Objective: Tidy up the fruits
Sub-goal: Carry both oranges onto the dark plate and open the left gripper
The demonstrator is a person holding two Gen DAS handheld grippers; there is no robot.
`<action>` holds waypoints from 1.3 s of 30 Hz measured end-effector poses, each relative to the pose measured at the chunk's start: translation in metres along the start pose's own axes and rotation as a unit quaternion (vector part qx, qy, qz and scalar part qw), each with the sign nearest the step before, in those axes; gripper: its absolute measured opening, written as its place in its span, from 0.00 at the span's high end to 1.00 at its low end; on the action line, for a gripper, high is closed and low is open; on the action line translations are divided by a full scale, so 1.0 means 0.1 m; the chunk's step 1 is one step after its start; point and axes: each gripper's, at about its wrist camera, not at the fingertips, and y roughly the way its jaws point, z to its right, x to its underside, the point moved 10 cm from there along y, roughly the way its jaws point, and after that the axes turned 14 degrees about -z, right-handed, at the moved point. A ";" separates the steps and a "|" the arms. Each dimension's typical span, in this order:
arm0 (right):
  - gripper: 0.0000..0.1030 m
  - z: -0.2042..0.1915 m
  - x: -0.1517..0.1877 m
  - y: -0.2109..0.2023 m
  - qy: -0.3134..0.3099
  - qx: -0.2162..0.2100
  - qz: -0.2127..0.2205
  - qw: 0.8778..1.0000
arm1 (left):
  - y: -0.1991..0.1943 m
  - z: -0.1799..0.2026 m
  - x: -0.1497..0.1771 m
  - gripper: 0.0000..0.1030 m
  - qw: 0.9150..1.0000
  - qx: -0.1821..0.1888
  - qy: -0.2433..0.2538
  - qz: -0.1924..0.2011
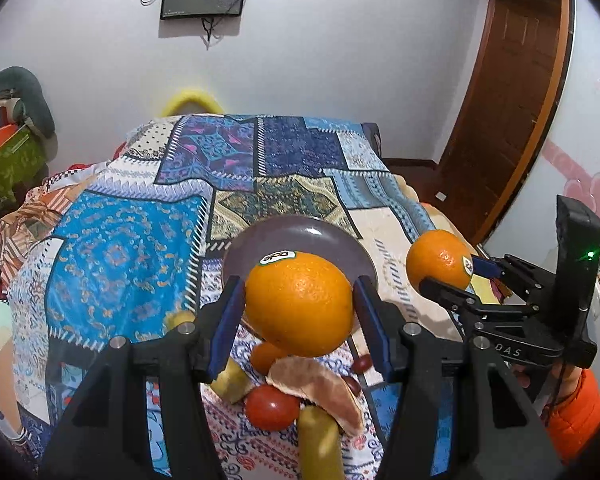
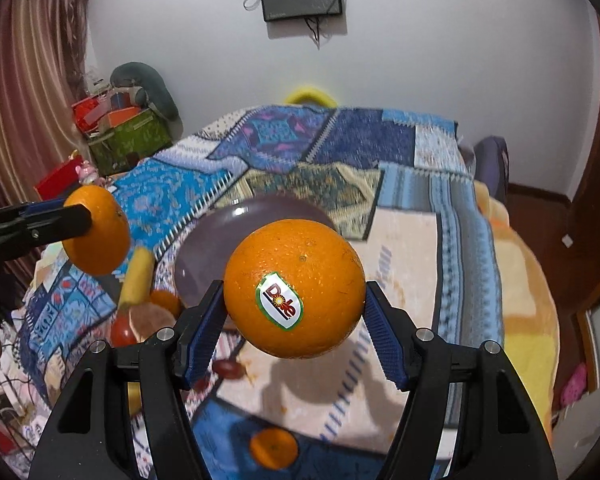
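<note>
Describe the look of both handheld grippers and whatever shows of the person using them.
The left gripper and right gripper look alike: black plastic frames with silver round bolts and ridged blue fingers. Seen from the left wrist view, the right gripper's body carries white letters "DAS", a thin black cable, and an upright black block with a green light. The person's hand wears an orange sleeve.

Bright indoor light, fisheye edges warped, right view's bedspread (image 2: 400,184) prob. motion-blurred.
</note>
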 end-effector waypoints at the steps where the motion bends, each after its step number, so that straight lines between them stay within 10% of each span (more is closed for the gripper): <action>1: 0.38 -0.01 -0.05 0.00 -0.002 0.001 0.004 1.000 | 0.01 -0.02 -0.03 0.46 1.000 -0.001 -0.001 0.002; 18: 0.38 0.05 -0.70 0.45 0.010 0.005 0.015 1.000 | 0.59 -0.43 -0.47 0.46 0.999 -0.005 -0.036 -0.009; 39: 0.38 0.04 -0.67 1.27 -0.018 0.009 -0.068 0.998 | 1.51 -0.58 -0.46 0.46 0.995 0.016 -0.043 -0.094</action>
